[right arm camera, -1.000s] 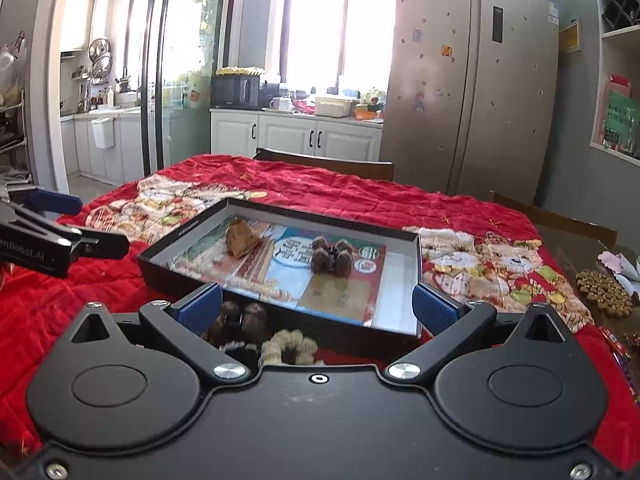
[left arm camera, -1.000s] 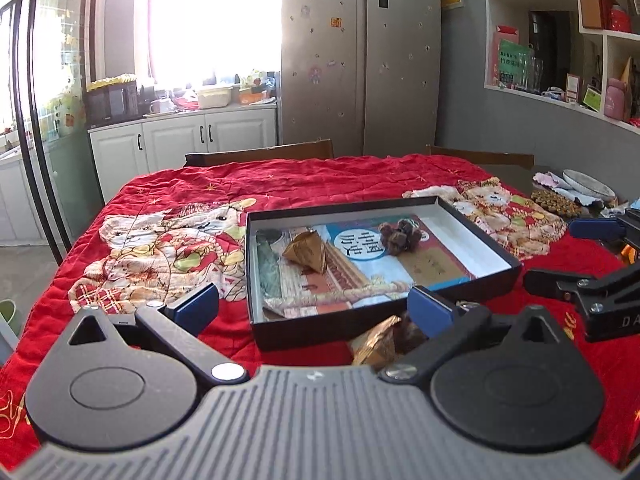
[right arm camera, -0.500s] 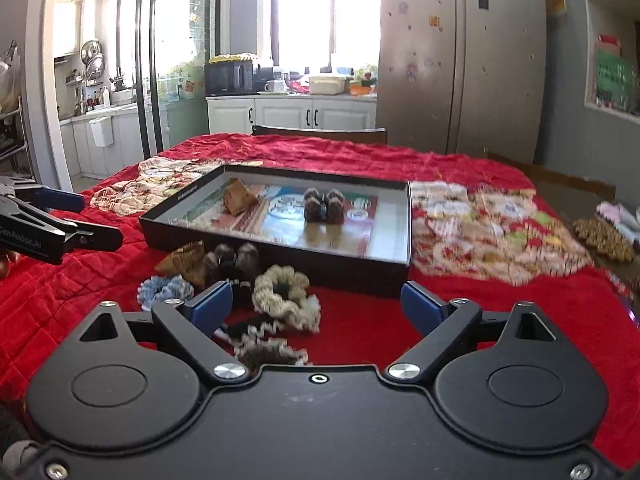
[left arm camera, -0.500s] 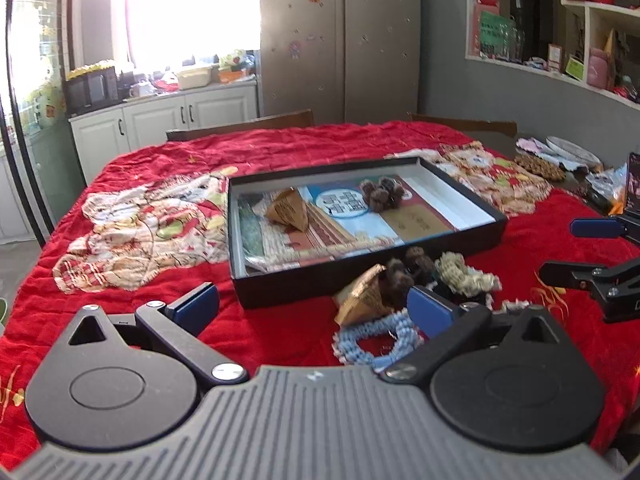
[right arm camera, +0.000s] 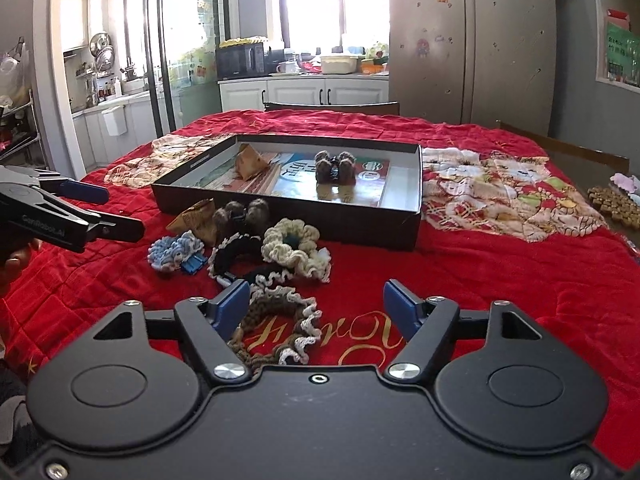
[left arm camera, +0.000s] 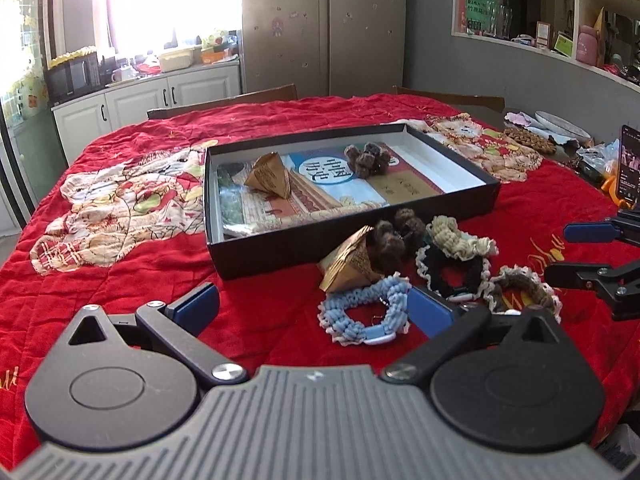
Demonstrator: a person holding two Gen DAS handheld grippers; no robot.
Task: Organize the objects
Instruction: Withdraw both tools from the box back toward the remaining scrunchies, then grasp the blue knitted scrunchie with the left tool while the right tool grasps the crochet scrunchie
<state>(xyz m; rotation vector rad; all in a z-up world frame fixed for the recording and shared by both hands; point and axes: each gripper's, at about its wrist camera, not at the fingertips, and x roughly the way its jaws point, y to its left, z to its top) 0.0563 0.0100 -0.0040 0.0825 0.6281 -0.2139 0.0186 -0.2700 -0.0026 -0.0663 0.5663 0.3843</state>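
a home kitchen and dining room. a tall two-door refrigerator (right arm camera: 472,40) with small stickers stands against the far wall beside white base cabinets (right arm camera: 324,92) whose counter carries a microwave (right arm camera: 240,60), a cup and food containers under a bright window (right arm camera: 312,0). a dining table under a red quilted cloth (right arm camera: 500,264) fills the foreground, wooden chair backs behind it; built-in wall shelves (left arm camera: 580,12) hold household items.

I count four crocheted scrunchies on the surface: blue (left arm camera: 366,312), black (left arm camera: 456,270), cream (left arm camera: 460,236) and brown (left arm camera: 524,290). Two paper pyramids: one (left arm camera: 350,262) outside, one (left arm camera: 272,176) in the single box (left arm camera: 352,240). Two brown pom-pom clusters: one (left arm camera: 396,232) outside, one (left arm camera: 366,160) inside.
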